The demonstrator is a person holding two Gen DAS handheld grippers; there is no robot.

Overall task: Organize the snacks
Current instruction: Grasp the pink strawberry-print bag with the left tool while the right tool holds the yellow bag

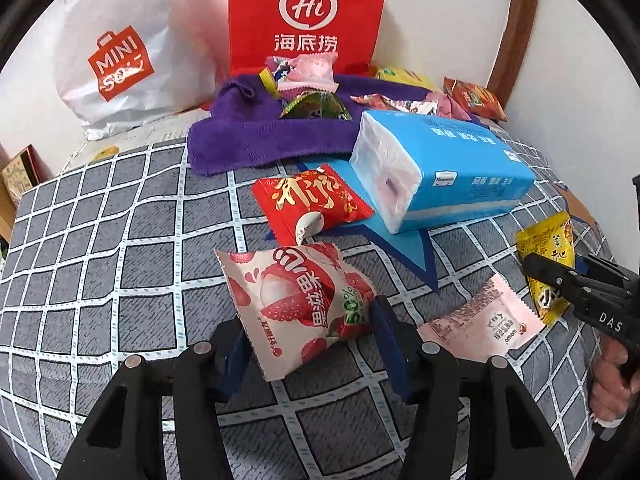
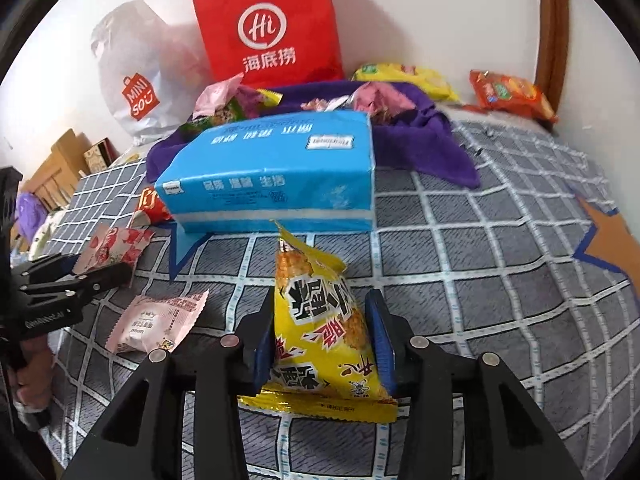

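The left claw (image 1: 308, 344) gripped a puffy lychee snack packet (image 1: 296, 304) between its blue pads, and the right claw (image 2: 320, 340) clamped a crinkled yellow snack packet (image 2: 324, 332), both just above the grey checked bedspread (image 2: 500, 280). Between them a flat pink packet (image 2: 156, 322) lay loose. To the right the quilt stretched open toward the bed's edge. Beyond, a glossy blue tissue pack (image 2: 276, 172) blocked the middle, a red packet (image 1: 310, 204) touching it. Farther back, more snacks (image 1: 308, 72) sat heaped on a soft purple towel (image 1: 256, 140) below a red paper bag (image 1: 308, 12).
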